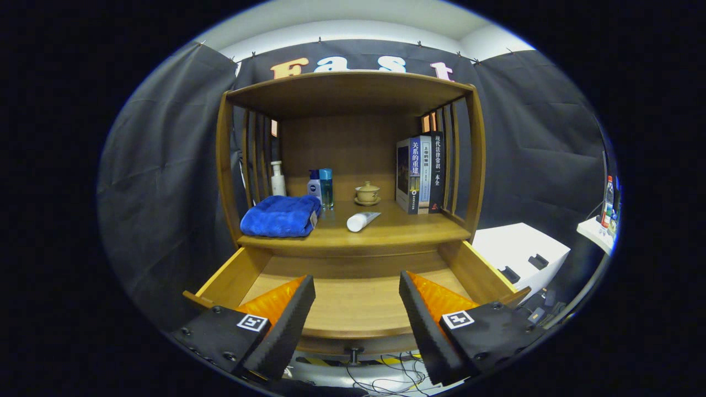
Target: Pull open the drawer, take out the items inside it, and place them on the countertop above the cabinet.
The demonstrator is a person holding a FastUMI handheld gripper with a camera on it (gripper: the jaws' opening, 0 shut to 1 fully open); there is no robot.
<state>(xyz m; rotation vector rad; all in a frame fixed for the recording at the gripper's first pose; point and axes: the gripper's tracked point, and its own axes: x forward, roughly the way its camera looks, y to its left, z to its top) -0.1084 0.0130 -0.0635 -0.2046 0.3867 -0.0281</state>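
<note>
Two fingers of the hand-held gripper (357, 309) stand spread wide apart, holding nothing, above the pulled-out drawer (353, 303), whose wooden bottom lies bare between them. Beyond, on the cabinet's surface (397, 229), rest a folded blue towel (280, 216), a white tube (362, 220), a lidded cup (367, 193), bottles (321, 187) and upright books (420, 173).

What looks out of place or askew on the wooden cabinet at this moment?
Only the white tube lies on its side on the wooden countertop, beside upright bottles. The pulled-out wooden drawer looks bare. The hand-held gripper hovers open above it.
</note>
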